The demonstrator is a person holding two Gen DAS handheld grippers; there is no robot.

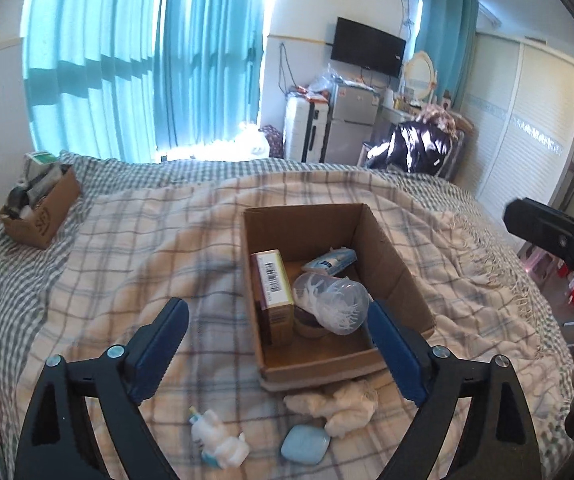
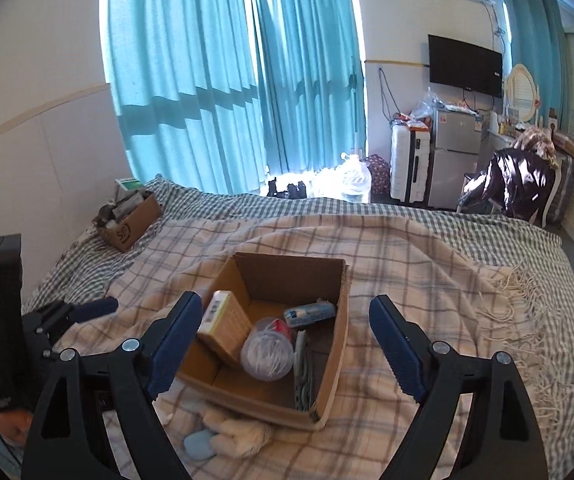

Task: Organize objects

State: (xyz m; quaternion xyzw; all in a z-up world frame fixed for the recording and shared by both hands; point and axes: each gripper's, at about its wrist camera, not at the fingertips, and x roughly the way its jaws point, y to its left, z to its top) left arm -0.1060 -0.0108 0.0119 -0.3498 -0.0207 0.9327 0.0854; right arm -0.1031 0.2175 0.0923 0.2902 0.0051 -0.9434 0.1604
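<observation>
Left wrist view shows my left gripper [image 1: 277, 328] wide open with nothing in it, up above the bed. Its two blue fingers [image 1: 159, 344] sit far apart. Between them I see an open cardboard box [image 1: 383, 248] on the checked blanket [image 1: 135, 248]. Inside the box a yellow-brown carton [image 1: 273, 294] stands on end by the left wall. A clear plastic jar [image 1: 333, 300] full of thin white sticks lies on its side next to it. A small blue and white pack [image 1: 329, 261] lies behind the jar.

Some things are outside the box, on the blanket close to me. A crumpled white cloth [image 1: 337, 402] touches the front of the box. A little blue case [image 1: 305, 442] lies just beside the cloth. A small white bottle [image 1: 219, 438] with a blue bit lies to the left of the case. My right gripper's black body pokes in at the right edge.

Right wrist view shows my right gripper [image 2: 287, 344], also wide open and holding nothing. The same box [image 2: 291, 276] sits between its fingers. The cloth [image 2: 239, 434] and blue case [image 2: 199, 444] lie at the box's near corner. A second cardboard box [image 2: 131, 224], full of stuff, is far off at the left side of the bed.
</observation>
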